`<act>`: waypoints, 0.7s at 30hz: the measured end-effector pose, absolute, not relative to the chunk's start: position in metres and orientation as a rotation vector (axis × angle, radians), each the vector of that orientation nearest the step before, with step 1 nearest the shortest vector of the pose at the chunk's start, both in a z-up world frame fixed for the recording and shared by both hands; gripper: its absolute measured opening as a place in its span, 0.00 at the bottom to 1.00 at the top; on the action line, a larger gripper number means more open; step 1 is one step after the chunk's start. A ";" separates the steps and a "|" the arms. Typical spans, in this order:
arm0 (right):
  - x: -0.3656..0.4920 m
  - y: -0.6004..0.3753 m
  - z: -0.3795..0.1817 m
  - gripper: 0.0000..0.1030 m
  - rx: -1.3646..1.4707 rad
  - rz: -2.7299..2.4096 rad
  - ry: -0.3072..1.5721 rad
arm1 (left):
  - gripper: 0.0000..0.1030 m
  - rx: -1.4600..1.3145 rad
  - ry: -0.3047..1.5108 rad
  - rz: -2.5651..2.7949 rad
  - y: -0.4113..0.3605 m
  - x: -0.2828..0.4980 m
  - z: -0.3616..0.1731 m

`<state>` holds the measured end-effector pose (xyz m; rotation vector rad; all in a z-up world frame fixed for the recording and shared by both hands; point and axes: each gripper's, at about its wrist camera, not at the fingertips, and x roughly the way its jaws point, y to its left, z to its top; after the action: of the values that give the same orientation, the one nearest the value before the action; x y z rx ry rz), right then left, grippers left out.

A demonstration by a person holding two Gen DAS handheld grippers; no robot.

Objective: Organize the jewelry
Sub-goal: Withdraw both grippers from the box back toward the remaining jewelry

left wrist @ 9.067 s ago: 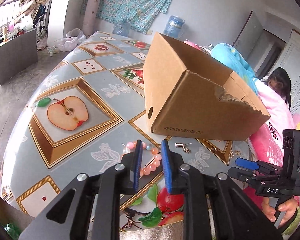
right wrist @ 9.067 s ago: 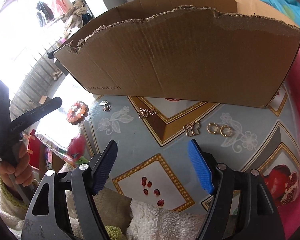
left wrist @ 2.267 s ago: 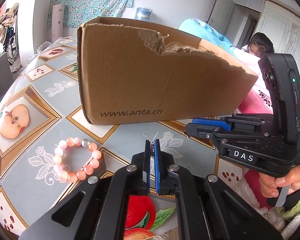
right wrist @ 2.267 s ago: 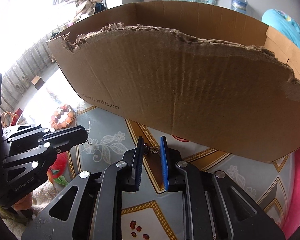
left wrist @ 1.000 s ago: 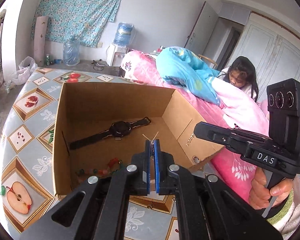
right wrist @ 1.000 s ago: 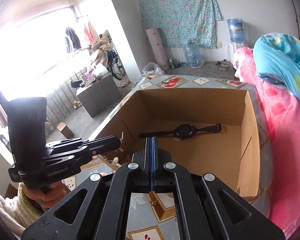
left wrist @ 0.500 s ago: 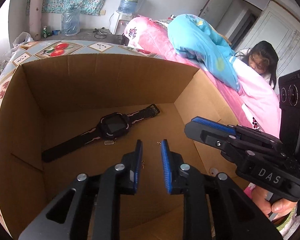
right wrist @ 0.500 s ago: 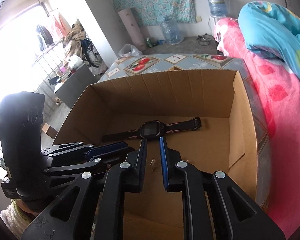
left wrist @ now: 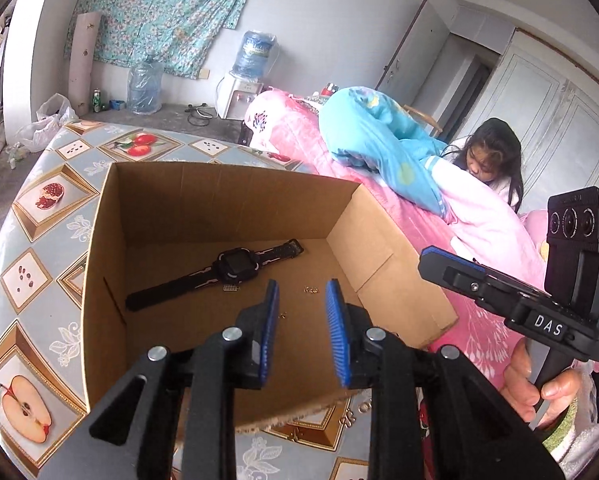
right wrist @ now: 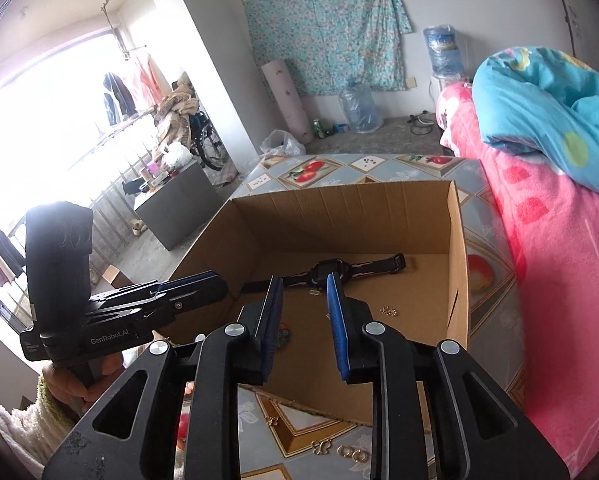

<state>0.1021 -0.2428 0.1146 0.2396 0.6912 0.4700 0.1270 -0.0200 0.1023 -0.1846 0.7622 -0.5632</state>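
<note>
Box: an open brown cardboard box [left wrist: 111, 264] stands on my table; its near wall has a torn upper edge.
Watch: a black wristwatch with a square face [left wrist: 235, 266] lies flat on the box floor towards the far wall, strap stretched out to both sides.
Small pieces in box: a small gold chain piece [left wrist: 310, 290] lies on the floor to the right of the watch; a small silver comb-shaped piece [left wrist: 230, 288] lies just beside the watch's near edge. From the right wrist view the gold piece [right wrist: 389, 311] sits near the box's right wall.
Coloured item: something with orange and blue in it [right wrist: 284, 335] shows on the box floor just right of my right tongs' left pad; I cannot tell what it is.
Jewellery outside box: a gold butterfly-shaped piece [right wrist: 320, 447] and two gold rings [right wrist: 353, 454] lie on the table just in front of the near wall.
Left gripper [left wrist: 302, 320]: above the box, blue pads apart and widening, nothing between them.
Right gripper [right wrist: 303, 310]: above the box beside the left one, pads apart and widening, nothing between them.
Table: patterned grey-blue fruit-print cloth [left wrist: 39, 236] covers it.
Surroundings: pink bedding [right wrist: 547, 248] with a blue quilt lies to the right of the table; a person sits beyond it.
</note>
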 end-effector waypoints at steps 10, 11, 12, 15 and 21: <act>0.037 -0.218 0.081 0.31 0.182 0.544 0.748 | 0.27 -0.113 0.726 -0.518 -0.004 0.037 0.074; 0.037 -0.214 0.072 0.31 0.182 0.532 0.778 | 0.27 -0.089 0.741 -0.503 -0.008 0.032 0.065; 0.039 -0.209 0.063 0.31 0.182 0.518 0.808 | 0.27 -0.062 0.757 -0.489 -0.011 0.028 0.056; 0.050 -0.193 0.038 0.31 0.180 0.509 0.889 | 0.27 0.017 0.811 -0.440 -0.023 0.019 0.025; 0.071 -0.171 0.008 0.19 0.178 0.509 0.990 | 0.27 0.113 0.857 -0.386 -0.037 0.012 -0.015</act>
<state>0.0710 -0.1709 0.0084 0.1780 0.9900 0.5092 0.0121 -0.0369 -0.0150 0.1131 0.8566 -0.3863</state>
